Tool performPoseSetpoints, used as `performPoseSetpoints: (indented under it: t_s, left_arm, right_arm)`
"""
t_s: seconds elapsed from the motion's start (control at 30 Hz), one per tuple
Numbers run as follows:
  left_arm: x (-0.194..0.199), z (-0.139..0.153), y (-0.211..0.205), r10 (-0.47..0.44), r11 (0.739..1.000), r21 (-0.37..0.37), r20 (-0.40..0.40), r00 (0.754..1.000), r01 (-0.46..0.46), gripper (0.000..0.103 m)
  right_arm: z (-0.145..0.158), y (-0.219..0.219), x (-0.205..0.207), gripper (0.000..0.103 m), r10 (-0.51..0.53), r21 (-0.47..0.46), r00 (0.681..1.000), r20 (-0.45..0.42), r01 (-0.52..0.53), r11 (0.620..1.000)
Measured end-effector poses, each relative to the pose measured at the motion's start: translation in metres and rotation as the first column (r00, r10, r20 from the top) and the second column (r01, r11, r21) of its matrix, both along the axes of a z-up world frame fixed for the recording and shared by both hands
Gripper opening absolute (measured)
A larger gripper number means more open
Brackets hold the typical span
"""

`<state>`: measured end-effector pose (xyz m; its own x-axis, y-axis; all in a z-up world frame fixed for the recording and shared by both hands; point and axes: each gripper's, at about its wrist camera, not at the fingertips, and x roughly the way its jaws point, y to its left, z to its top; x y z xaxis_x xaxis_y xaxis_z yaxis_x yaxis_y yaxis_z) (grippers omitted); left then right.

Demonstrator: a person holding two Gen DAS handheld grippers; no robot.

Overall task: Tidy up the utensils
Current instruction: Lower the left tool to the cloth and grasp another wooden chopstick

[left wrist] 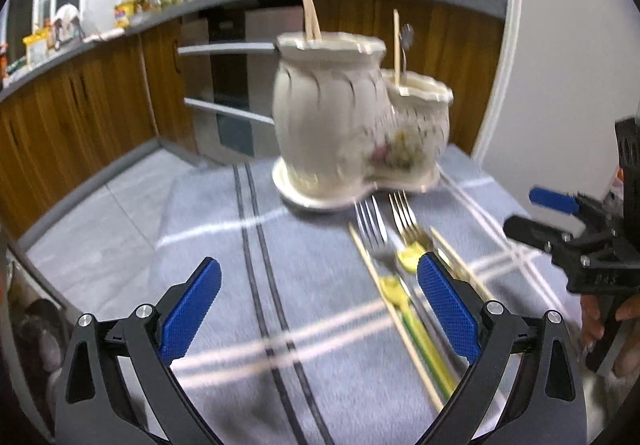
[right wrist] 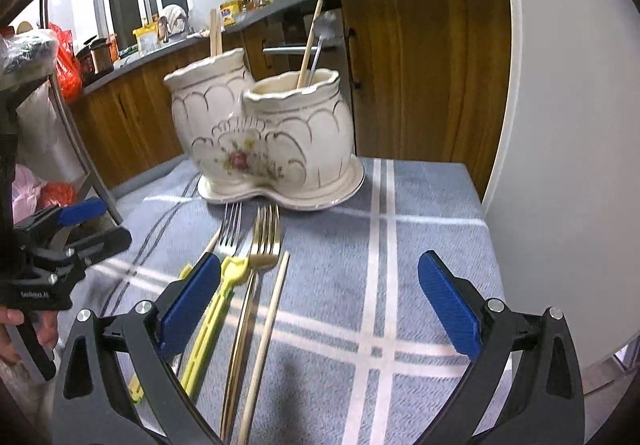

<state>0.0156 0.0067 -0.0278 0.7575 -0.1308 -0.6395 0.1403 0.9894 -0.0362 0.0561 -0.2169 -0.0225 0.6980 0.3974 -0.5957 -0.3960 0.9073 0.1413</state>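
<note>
Both claws, left (left wrist: 318, 281) and right (right wrist: 320, 277), gape empty before the holder (right wrist: 276, 137). Forks (right wrist: 266, 241) and chopsticks (right wrist: 266, 329) lie crowded there; one pinch could snag two.

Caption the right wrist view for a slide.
Open right gripper above forks and chopsticks before a two-pot ceramic holder.

Left view motion-blurred; right sharper; even indoor light, fisheye edges dark, bowed.
</note>
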Motion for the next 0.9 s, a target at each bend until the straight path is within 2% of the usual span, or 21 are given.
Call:
performPoseSetpoints:
  t_s: [0.17, 0.27, 0.53, 0.73, 0.83, 0.9]
  left_arm:
    - [0.001, -0.021, -0.014, -0.041, 0.998, 0.037, -0.112, 0.993, 0.046, 0.094]
    - [0.002, -0.030, -0.020, -0.054, 0.995, 0.076, -0.153, 0.987, 0.066, 0.080]
    - [0.001, -0.033, -0.028, -0.073, 0.992, 0.085, -0.185, 0.980, 0.090, 0.066]
    - [0.001, -0.034, -0.039, -0.097, 0.989, 0.086, -0.202, 0.975, 0.116, 0.060]
    - [0.003, -0.034, -0.040, -0.098, 0.988, 0.097, -0.196, 0.976, 0.119, 0.048]
    - [0.005, -0.033, -0.037, -0.094, 0.988, 0.099, -0.194, 0.977, 0.115, 0.032]
  right_arm:
    - [0.002, 0.000, 0.002, 0.097, -0.006, 0.015, 1.000, -0.010, 0.007, 1.000]
    - [0.001, 0.003, 0.001, 0.097, -0.002, 0.005, 1.000, -0.004, 0.002, 1.000]
    - [0.001, 0.005, -0.001, 0.097, -0.006, -0.040, 1.000, 0.004, 0.006, 0.999]
    - [-0.005, 0.012, 0.000, 0.097, 0.014, -0.084, 1.000, -0.007, -0.014, 0.996]
    - [-0.006, 0.016, -0.003, 0.096, 0.029, -0.113, 1.000, -0.004, -0.029, 0.993]
    - [-0.008, 0.019, -0.003, 0.085, 0.044, -0.133, 0.999, -0.013, -0.046, 0.990]
